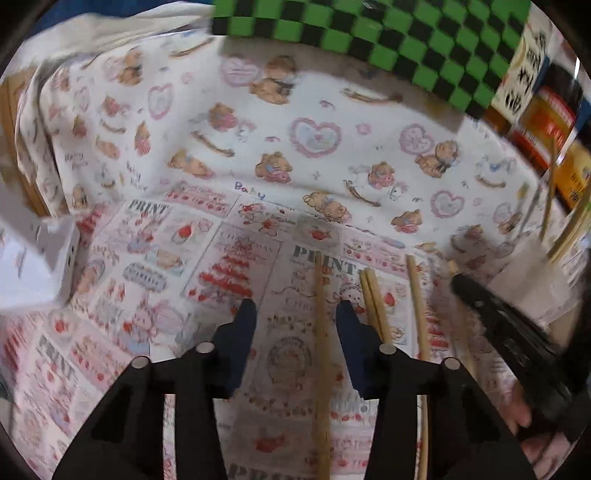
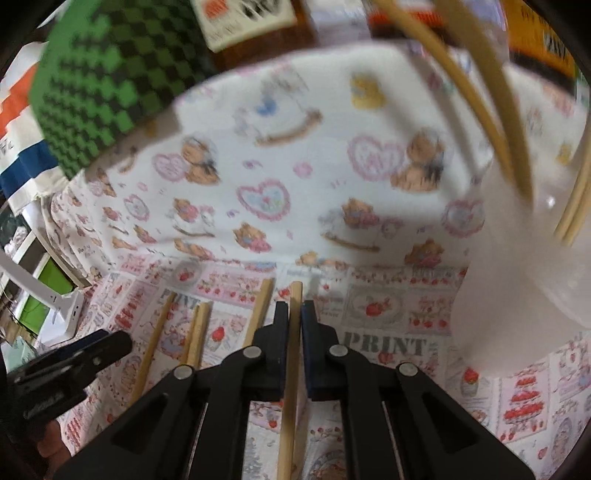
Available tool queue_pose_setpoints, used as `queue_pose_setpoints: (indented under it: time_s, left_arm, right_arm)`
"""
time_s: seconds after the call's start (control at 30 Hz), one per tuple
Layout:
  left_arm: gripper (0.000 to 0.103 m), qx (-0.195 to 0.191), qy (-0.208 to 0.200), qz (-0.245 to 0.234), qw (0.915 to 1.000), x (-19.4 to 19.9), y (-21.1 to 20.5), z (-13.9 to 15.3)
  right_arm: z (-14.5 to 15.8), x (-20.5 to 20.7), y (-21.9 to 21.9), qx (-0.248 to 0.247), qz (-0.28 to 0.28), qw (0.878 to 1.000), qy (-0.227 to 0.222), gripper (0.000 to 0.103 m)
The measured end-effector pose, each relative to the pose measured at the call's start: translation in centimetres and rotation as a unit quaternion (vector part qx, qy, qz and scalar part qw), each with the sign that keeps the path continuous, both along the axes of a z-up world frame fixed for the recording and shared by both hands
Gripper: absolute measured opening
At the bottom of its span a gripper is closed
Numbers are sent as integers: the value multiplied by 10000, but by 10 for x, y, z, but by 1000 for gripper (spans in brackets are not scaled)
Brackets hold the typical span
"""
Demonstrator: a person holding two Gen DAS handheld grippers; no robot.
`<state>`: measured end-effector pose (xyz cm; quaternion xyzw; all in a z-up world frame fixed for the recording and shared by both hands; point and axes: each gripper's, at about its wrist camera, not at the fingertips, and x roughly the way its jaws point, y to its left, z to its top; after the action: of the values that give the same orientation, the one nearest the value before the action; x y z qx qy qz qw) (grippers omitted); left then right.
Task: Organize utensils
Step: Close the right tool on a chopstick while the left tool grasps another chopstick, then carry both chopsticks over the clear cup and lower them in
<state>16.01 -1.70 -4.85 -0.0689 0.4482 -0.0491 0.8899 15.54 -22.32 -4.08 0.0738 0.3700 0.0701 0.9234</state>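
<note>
Several wooden chopsticks lie on the patterned cloth. My left gripper is open, its jaws on either side of one chopstick; a pair of chopsticks lies just right of it. My right gripper is shut on a single chopstick, held between the blue pads. Other chopsticks lie to its left on the cloth. A white cup with several chopsticks standing in it is at the right. The right gripper shows in the left wrist view as a black shape.
A green and black checkered box stands at the back of the table. A white box sits at the left. Books and packages are stacked at the back right. The left gripper's black body is at the lower left.
</note>
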Motion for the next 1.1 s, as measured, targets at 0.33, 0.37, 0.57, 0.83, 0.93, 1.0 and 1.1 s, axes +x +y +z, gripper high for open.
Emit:
queue_pose_setpoints:
  time_s: [0.33,0.37,0.57,0.83,0.93,1.0,1.1]
  left_arm:
    - [20,594,536,-65,9968,40,-32,-10]
    - [19,707,529,-70,9961,41,-34,-11]
    - [4,1205,732,-372,9893,41,-55,-8]
    - [4,888,-368,-873,9915,-15,-79,89]
    - [4,649,-769,-970,9902,-35,-81,130]
    - [4,621,-1120,-1061,9861,-50,-91,153]
    - [4,549,-1676,-1119,9779,-73,-97,182]
  right_arm:
    - [61,-23,-2,30,223,9978,-616,6]
    - [68,-26,-4,15,231,9973,-696,6]
    - [119,-51,-19,-96,403,9905,-1313,6]
    - [167,-82,-42,102,152,9825,-1851,6]
    - [181,-94,-54,192,44,9777,-2089,6]
    - [189,-103,-65,249,-31,9751,-2202,6]
    - [197,-112,-73,180,-190,9706,-2394,6]
